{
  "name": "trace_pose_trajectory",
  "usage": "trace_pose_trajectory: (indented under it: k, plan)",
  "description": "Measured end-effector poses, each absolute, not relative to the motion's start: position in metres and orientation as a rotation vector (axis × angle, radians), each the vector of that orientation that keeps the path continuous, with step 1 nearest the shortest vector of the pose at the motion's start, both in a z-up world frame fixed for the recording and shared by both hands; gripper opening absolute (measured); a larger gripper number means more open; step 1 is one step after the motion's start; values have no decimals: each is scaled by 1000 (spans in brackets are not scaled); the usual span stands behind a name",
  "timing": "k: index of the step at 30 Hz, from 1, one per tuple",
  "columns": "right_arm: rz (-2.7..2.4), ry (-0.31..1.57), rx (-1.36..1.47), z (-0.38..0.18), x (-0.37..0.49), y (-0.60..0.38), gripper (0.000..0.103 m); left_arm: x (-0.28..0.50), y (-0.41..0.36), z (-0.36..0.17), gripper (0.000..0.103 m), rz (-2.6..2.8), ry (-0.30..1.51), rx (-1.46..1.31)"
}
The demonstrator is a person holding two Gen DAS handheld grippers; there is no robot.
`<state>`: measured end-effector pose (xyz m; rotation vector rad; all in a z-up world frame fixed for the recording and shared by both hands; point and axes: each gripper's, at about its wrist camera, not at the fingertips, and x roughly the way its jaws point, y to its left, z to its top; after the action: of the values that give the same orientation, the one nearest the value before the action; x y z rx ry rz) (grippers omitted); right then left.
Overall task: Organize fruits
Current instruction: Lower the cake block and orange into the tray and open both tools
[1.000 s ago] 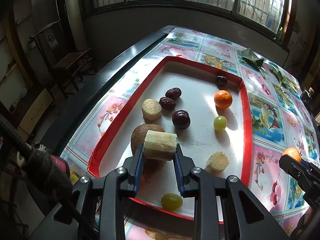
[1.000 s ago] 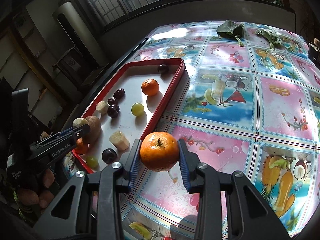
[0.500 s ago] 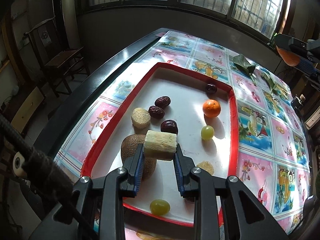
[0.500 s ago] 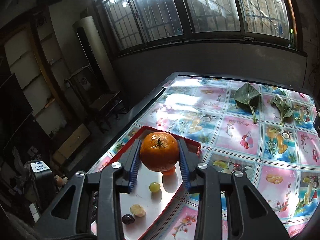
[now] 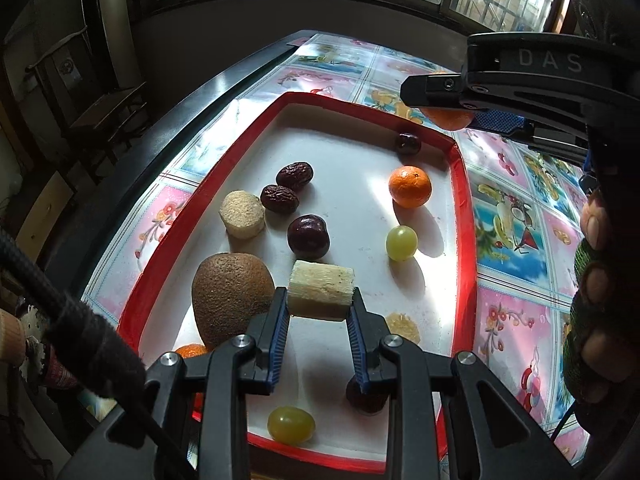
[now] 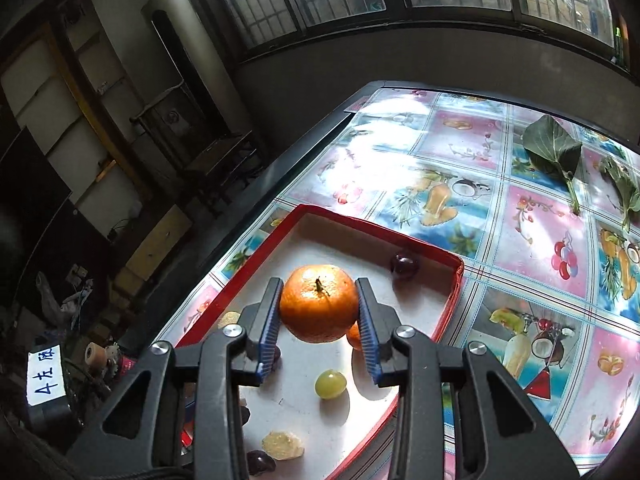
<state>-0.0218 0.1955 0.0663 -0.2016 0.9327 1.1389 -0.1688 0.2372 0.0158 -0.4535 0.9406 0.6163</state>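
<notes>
Mandarin clamped above tray corner.

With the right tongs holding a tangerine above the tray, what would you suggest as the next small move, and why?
Probably lower the right tongs straight down and release. They are shut on the held tangerine, which hangs over the red tray close to the tangerine on the tray, so like fruits would sit together. The green grape lies just nearer, so descend carefully.
</notes>
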Motion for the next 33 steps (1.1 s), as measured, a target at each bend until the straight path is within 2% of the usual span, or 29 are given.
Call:
trace_pose_trajectory:
  k: [33]
  plan:
    - [1104,1020,-559,-10,-22,283,38,-138,233,-2,27,601,997,-395]
